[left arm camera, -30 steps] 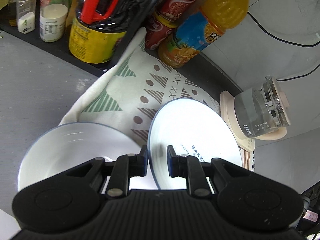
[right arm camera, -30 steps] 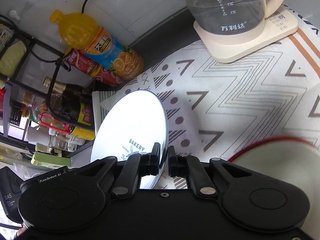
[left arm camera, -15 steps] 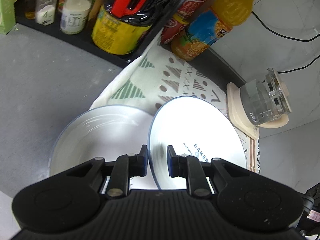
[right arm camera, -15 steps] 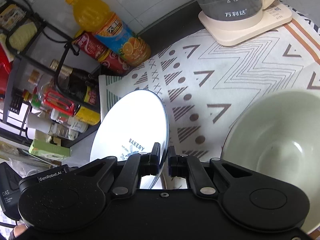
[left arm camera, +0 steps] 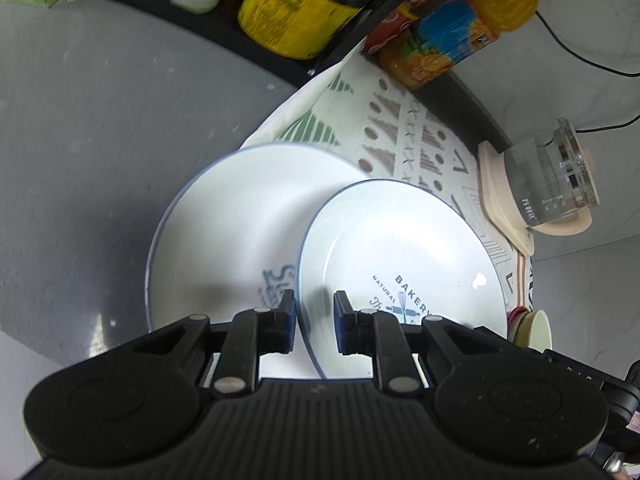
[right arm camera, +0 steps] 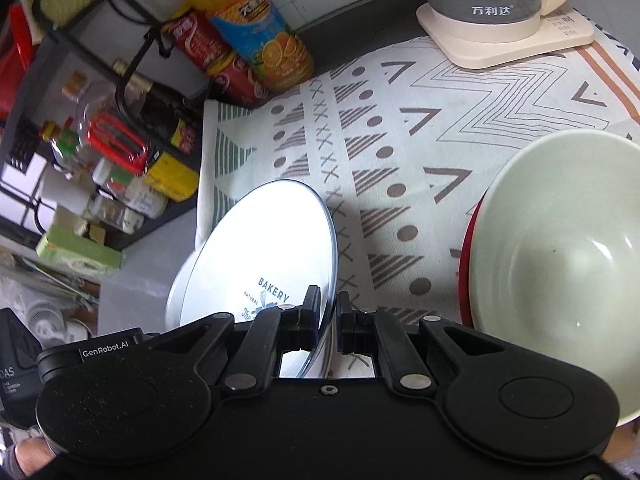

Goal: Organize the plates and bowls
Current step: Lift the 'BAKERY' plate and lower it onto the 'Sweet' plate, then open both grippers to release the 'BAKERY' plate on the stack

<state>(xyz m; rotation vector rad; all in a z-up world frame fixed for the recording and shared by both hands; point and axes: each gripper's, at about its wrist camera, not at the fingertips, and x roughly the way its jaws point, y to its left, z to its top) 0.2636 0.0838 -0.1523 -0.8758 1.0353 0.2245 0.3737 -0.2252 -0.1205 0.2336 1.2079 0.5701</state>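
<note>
A white blue-rimmed "BAKERY" plate [left arm camera: 400, 248] is held tilted between both grippers. My left gripper [left arm camera: 314, 322] is shut on its left rim. My right gripper [right arm camera: 328, 322] is shut on its right rim [right arm camera: 276, 248]. Under it lies a second, larger white plate [left arm camera: 236, 216] on the grey counter, partly covered by the held plate; its edge also shows in the right wrist view [right arm camera: 180, 292]. A pale green bowl [right arm camera: 560, 256] sits inside a red-rimmed bowl [right arm camera: 464, 248] on the patterned cloth at the right.
A patterned cloth [right arm camera: 400, 128] covers the counter. A glass kettle on a cream base [right arm camera: 500, 8] stands at the back right. An orange juice bottle [right arm camera: 256, 28], red cans [right arm camera: 208, 56] and a black rack of jars [left arm camera: 288, 8] line the back left.
Both grippers have lifted and moved back with the bakery plate. The larger plate below now shows more fully, and the green bowl has come into the right wrist view.
</note>
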